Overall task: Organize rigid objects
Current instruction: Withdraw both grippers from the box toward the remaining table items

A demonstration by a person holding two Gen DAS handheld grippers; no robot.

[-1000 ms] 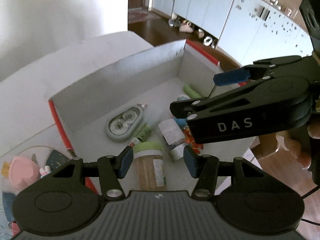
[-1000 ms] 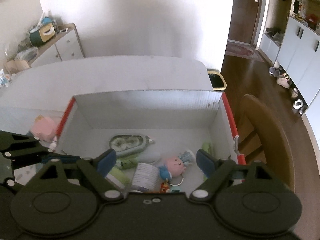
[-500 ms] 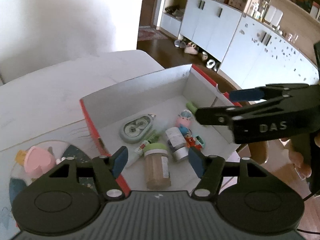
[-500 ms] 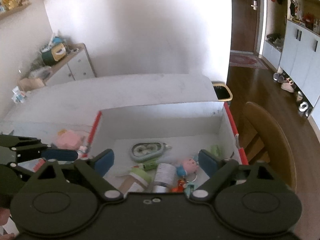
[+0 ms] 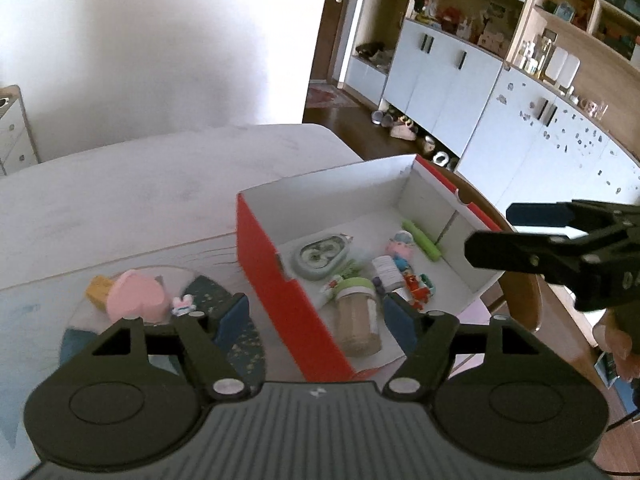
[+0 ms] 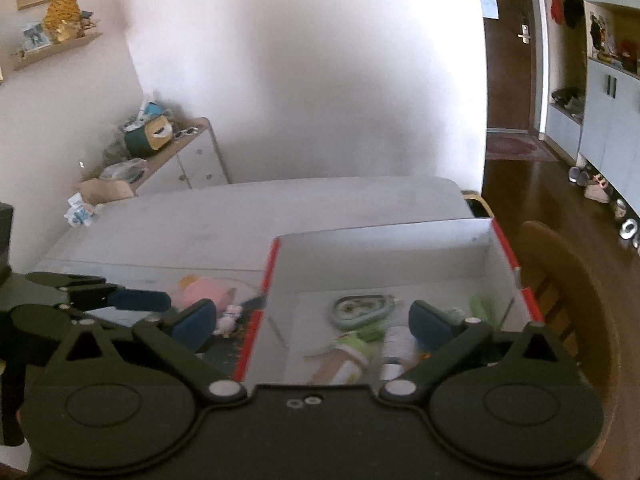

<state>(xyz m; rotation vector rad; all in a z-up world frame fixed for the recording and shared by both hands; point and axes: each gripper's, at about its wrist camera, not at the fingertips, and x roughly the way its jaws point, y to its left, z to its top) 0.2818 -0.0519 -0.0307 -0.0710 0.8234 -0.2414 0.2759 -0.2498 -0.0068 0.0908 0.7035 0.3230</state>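
Both grippers, left gripper (image 5: 316, 316) and right gripper (image 6: 312, 320), are drawn back from the box (image 5: 280, 280), jaws wide and empty; pink heart (image 5: 138, 300) is left outside, unsorted.

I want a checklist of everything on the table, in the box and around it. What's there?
Surface: pale table, bare at the far end.
Job's things: red box holding a jar, oval case, green tube, small toys; pink heart and tiny bunny outside on the round mat.
Clutter: nothing seen.
Grippers: left gripper and right gripper both open, empty.
Cables: nothing seen.
Surroundings: wooden chair, cupboards, shoes on floor.
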